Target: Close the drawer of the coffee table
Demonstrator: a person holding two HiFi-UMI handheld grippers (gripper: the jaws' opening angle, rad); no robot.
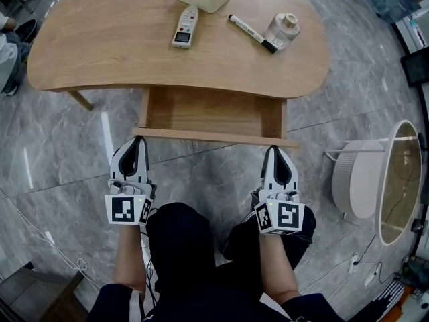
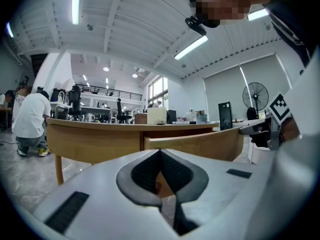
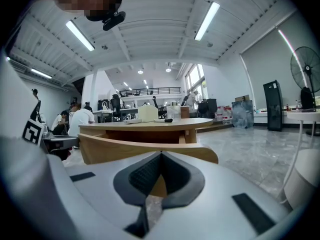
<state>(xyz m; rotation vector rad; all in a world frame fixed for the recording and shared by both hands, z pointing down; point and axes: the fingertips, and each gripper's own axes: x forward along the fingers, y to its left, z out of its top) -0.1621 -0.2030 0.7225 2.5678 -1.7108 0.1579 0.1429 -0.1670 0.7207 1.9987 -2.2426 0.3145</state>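
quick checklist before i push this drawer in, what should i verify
1. The drawer is pulled out, with nothing seen inside to jam it: ok.
2. The left gripper has its jaws together, empty, at the left end of the front panel: ok.
3. The right gripper has its jaws together, empty, at the right end: ok.
4. Tips touching the front panel: cannot tell.
5. The remote and marker lie back from the near edge of the coffee table: ok.

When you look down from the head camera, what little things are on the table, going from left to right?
remote control → marker pen → small jar
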